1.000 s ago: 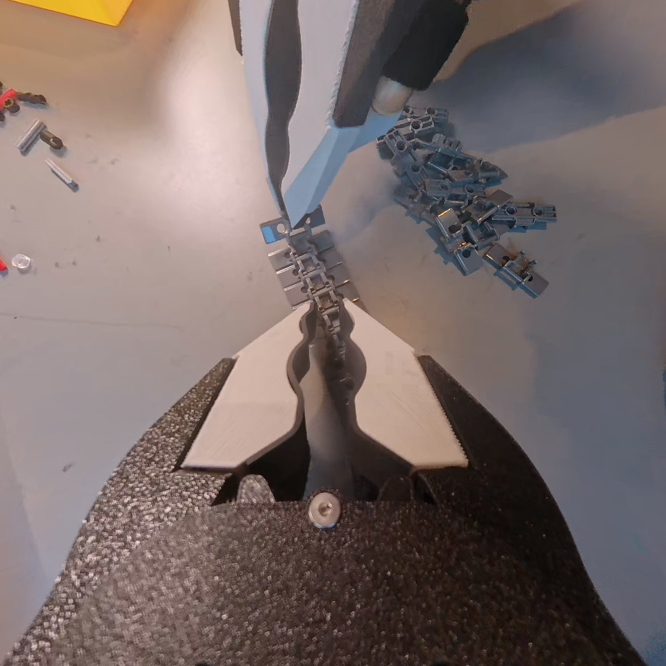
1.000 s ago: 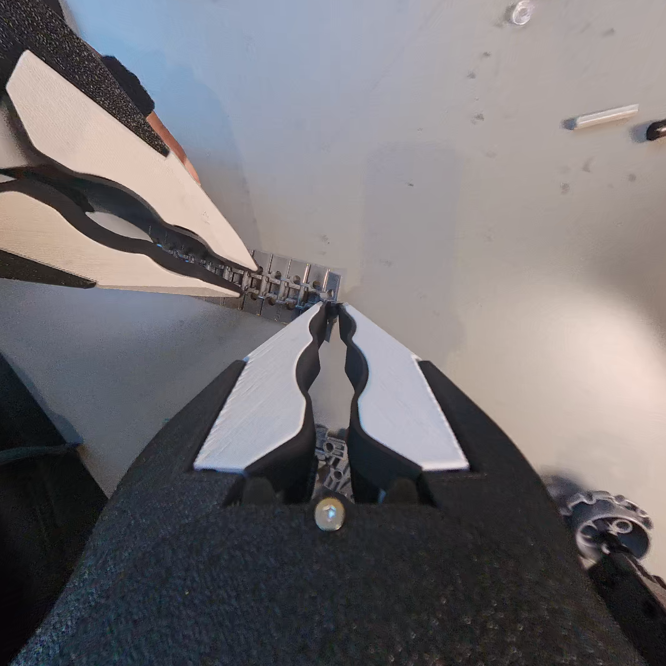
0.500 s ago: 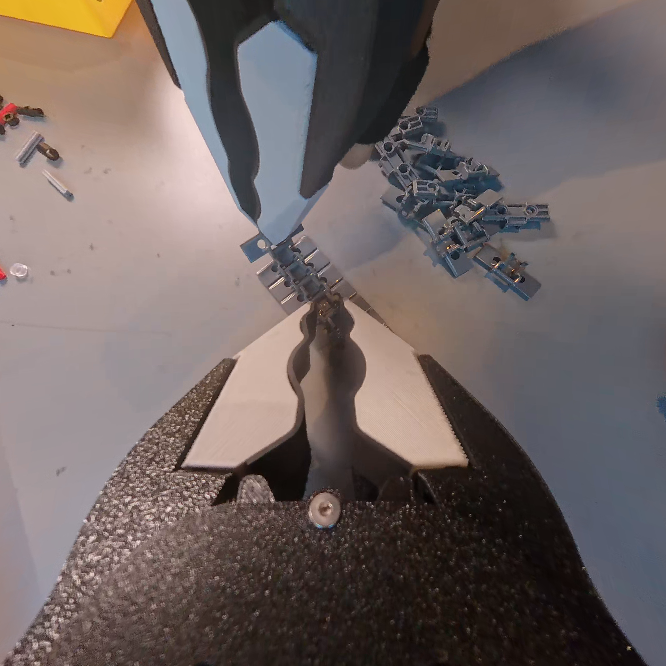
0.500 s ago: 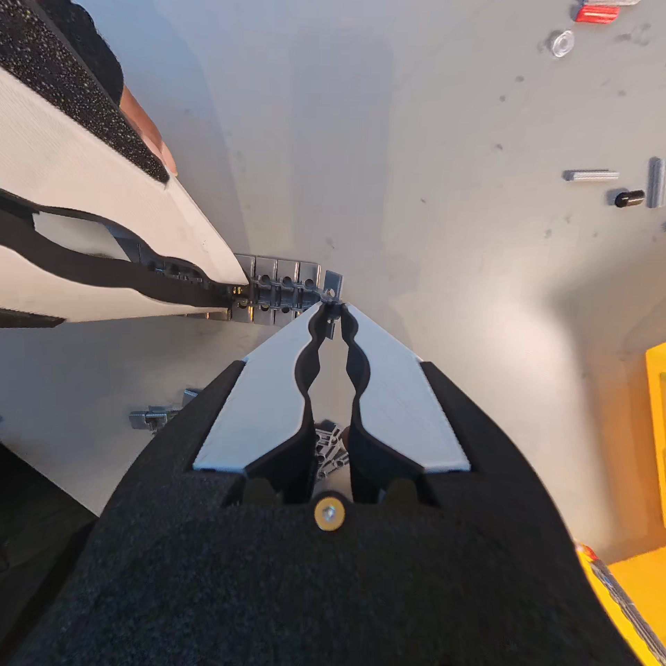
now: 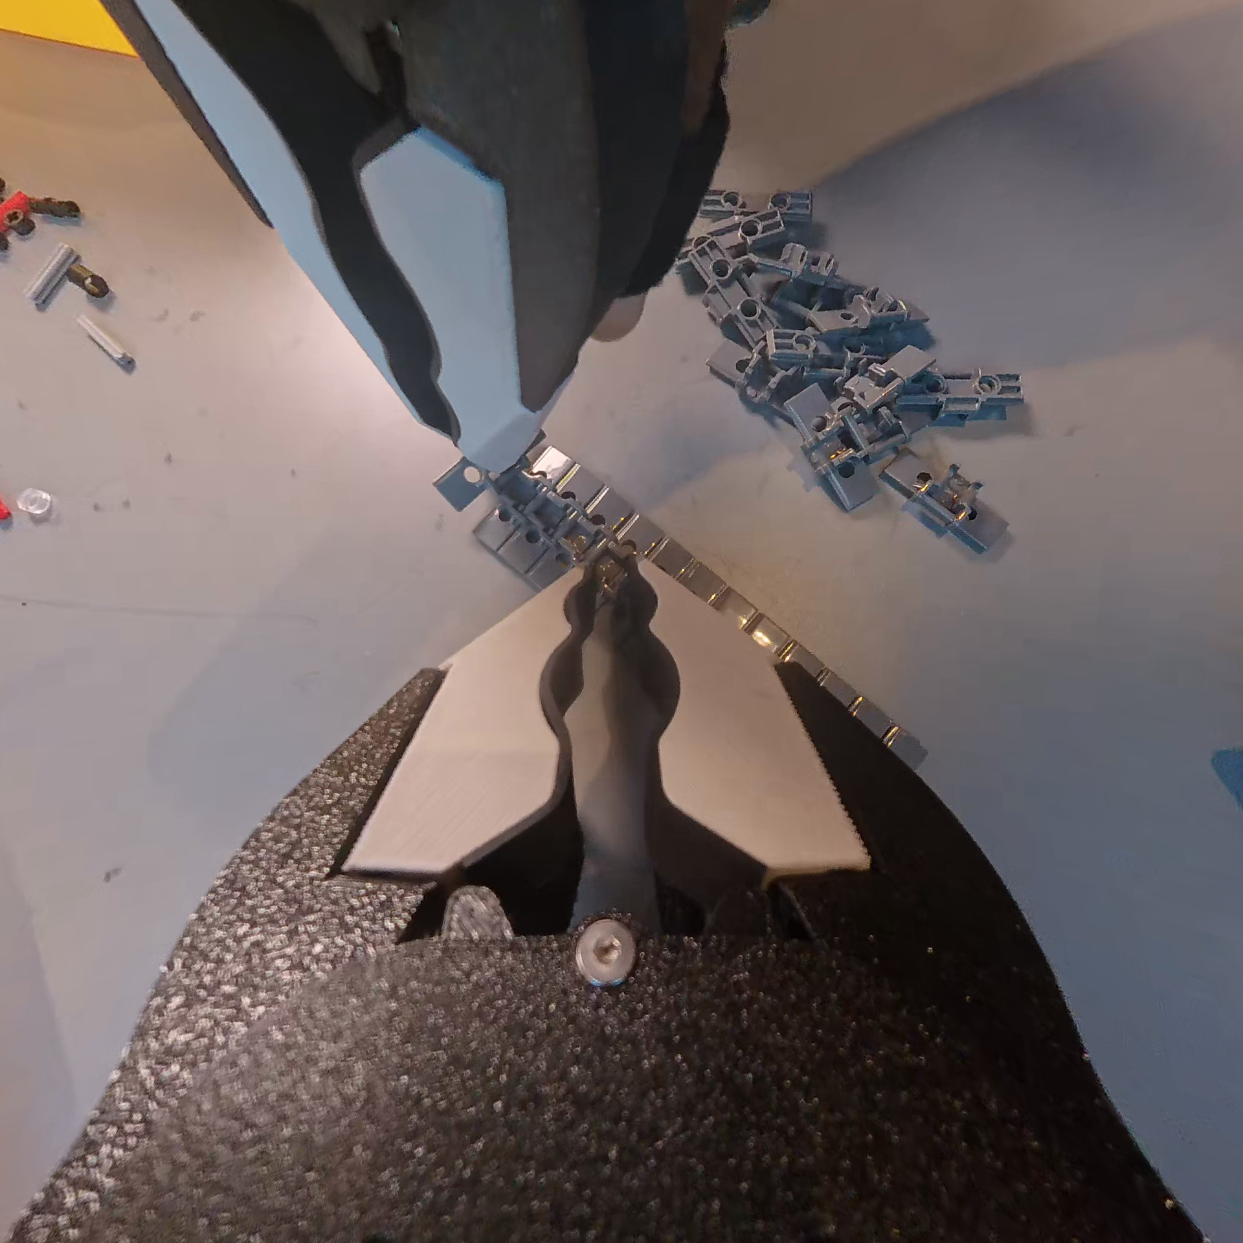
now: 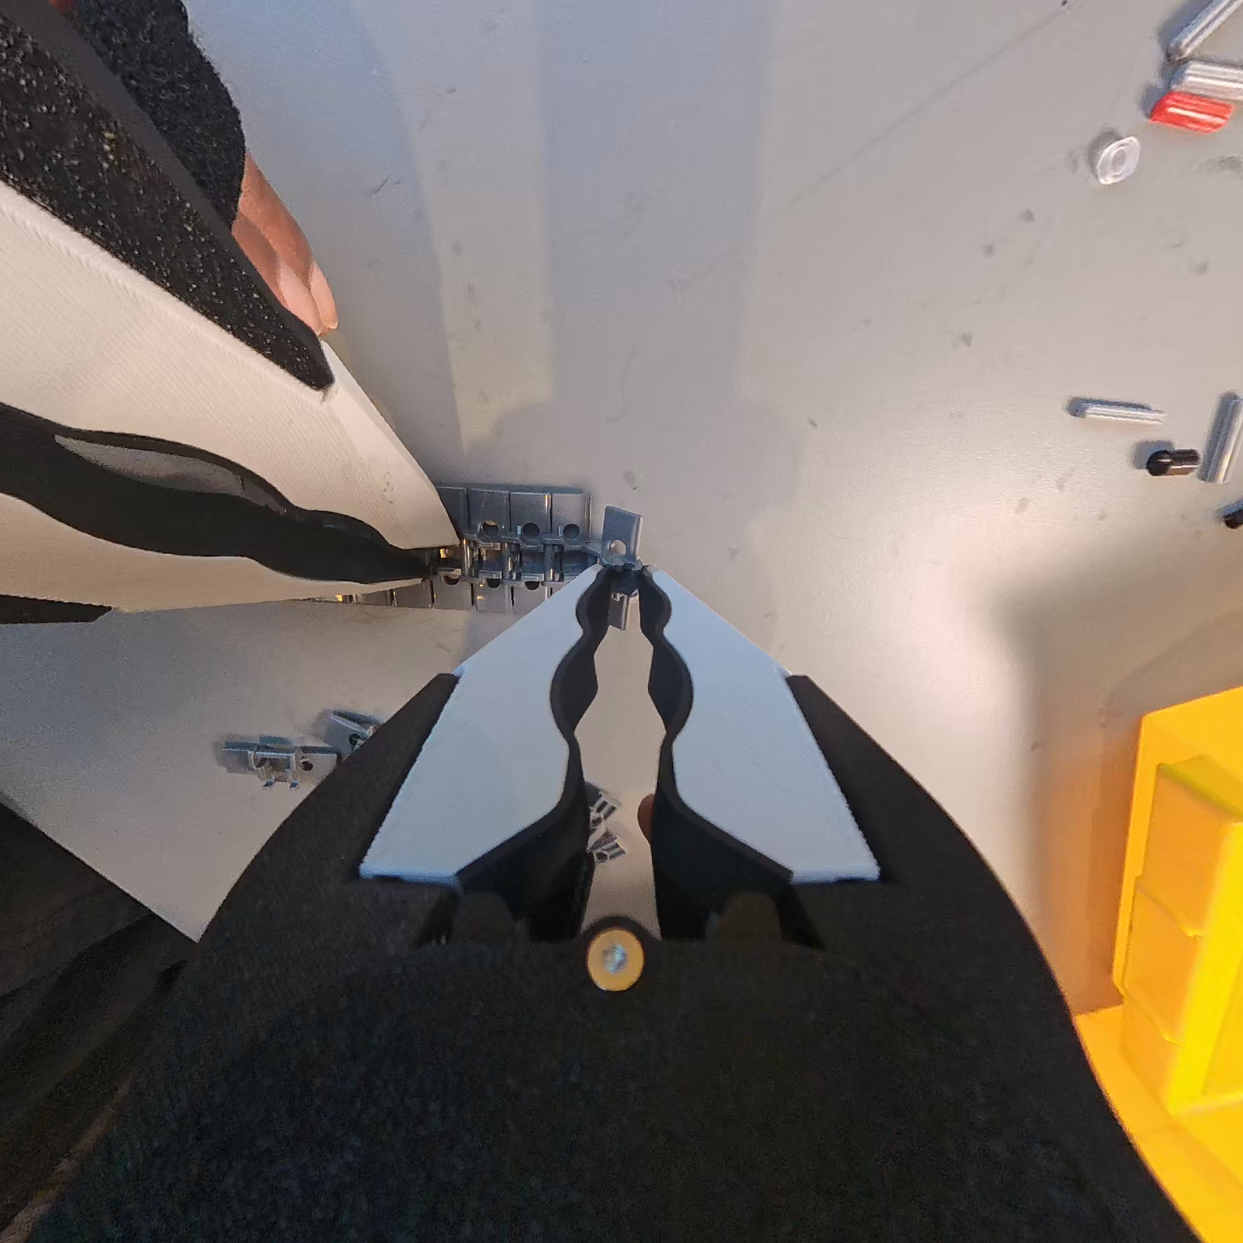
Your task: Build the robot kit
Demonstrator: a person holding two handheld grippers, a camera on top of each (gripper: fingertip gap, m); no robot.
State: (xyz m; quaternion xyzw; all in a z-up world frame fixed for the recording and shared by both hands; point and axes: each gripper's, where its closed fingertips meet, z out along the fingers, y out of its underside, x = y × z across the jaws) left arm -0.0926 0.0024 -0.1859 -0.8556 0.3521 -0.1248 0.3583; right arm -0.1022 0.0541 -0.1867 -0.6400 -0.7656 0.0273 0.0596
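Note:
A chain of grey track links (image 5: 551, 524) lies across the grey table (image 5: 235, 672) and trails off down to the right. My left gripper (image 5: 609, 572) is shut on the chain's middle ridge a few links from its end. My right gripper (image 5: 494, 457) comes in from above and is shut on the end link (image 5: 461, 484), which stands tilted. In the right wrist view my right gripper (image 6: 622, 572) pinches that end link (image 6: 622, 535). The left gripper (image 6: 444, 561) holds the chain (image 6: 524, 538) from the left.
A pile of loose grey links (image 5: 841, 350) lies to the right of the chain. Small pins and red parts (image 5: 50, 272) lie at the left. A yellow bin (image 6: 1197, 874) stands at the right. A single loose link (image 6: 276, 753) lies near my right gripper. My hands' fingertips stand some 6 centimetres from each other.
The chain has swung so its tail now trails out to the right. The right gripper has tilted more over the end link. The yellow bin has come into the right wrist view.

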